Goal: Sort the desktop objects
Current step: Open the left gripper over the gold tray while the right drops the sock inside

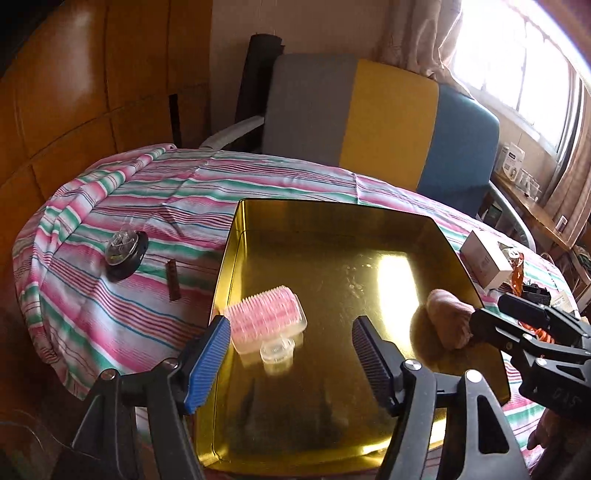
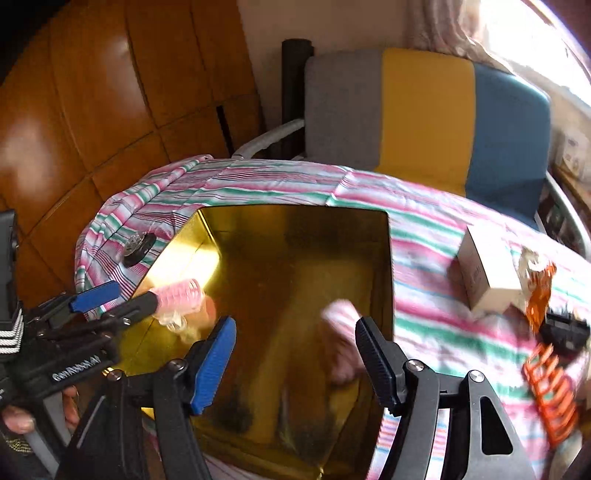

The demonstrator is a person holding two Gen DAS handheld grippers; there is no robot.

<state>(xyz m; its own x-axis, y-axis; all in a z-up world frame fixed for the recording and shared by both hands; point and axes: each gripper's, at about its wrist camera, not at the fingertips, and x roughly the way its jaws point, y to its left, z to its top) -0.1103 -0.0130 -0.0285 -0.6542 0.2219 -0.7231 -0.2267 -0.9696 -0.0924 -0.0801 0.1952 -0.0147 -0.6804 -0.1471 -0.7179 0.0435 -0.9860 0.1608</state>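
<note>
Left wrist view: left gripper (image 1: pixel 290 354) fingers apart, empty, over gold tin (image 1: pixel 424 229). Pink roller (image 1: pixel 264 317) lies inside tin, by left wall.

Right wrist view: right gripper (image 2: pixel 295 358) fingers apart, gripping nothing; blurred pink thing (image 2: pixel 341 332) between fingers, inside tin (image 2: pixel 295 214). White box (image 2: pixel 487 269) right of tin.

Pink hair roller (image 1: pixel 264 314) on its side in gold tin (image 1: pixel 332 218), second roller (image 1: pixel 448 317) at right

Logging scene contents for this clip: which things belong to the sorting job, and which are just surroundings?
Job: gold tin tray; pink hair roller and beige roll in it; black spool, brown stick, white box, orange claw clip on the cloth.
Surroundings: striped tablecloth, colour-block chair, curtain.
</note>
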